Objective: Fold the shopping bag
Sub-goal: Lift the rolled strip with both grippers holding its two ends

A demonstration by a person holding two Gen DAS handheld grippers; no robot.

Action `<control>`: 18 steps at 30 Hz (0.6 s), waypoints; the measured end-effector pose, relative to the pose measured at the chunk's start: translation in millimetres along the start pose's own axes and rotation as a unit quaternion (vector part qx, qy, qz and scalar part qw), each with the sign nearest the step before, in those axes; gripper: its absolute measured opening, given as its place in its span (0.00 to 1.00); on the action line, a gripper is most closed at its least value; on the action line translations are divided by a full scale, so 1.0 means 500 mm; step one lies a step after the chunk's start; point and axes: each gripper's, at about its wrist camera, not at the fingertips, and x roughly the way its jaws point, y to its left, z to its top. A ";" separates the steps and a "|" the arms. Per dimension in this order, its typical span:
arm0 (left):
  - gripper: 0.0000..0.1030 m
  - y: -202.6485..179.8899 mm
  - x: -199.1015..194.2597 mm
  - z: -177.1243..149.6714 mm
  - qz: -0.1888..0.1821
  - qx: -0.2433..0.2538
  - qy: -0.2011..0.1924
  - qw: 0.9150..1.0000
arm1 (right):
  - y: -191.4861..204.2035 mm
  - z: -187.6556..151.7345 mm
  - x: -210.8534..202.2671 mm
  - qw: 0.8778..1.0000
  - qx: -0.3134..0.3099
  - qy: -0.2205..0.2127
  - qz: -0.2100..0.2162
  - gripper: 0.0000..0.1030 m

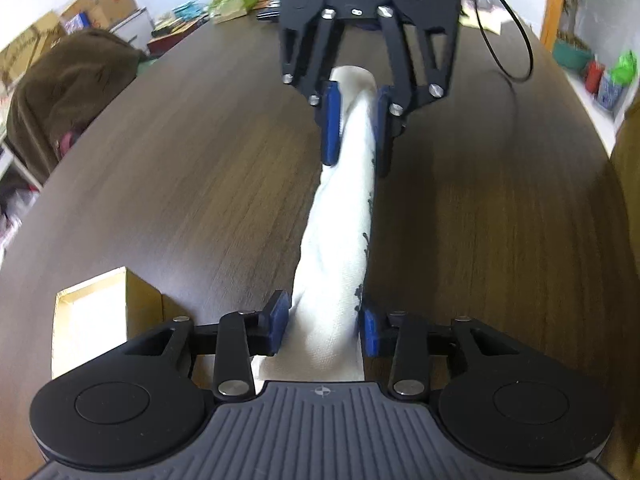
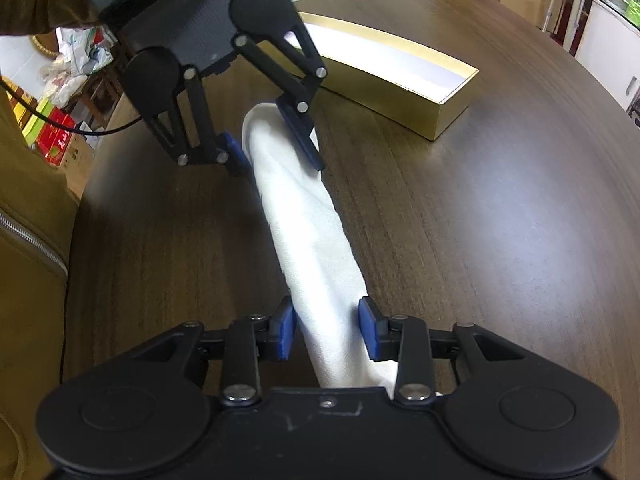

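The white cloth shopping bag (image 1: 340, 232) is bunched into a long narrow roll and stretched above the dark wood table between my two grippers. My left gripper (image 1: 324, 326) is shut on one end of the bag. My right gripper (image 1: 356, 132) faces it from the far side and is shut on the other end. In the right wrist view the bag (image 2: 312, 232) runs from my right gripper (image 2: 328, 330) away to my left gripper (image 2: 276, 144). Small dark print shows along one edge of the bag.
An open gold cardboard box (image 2: 420, 84) with a white inside lies on the table beside the left gripper, also in the left wrist view (image 1: 96, 320). A black cable (image 1: 516, 40) trails behind the right gripper. Boxes and clutter line the room's edges.
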 end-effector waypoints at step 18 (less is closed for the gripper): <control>0.34 0.003 -0.033 -0.034 -0.007 -0.029 -0.013 0.999 | -0.021 -0.021 0.007 0.994 -0.069 0.059 -0.065 0.44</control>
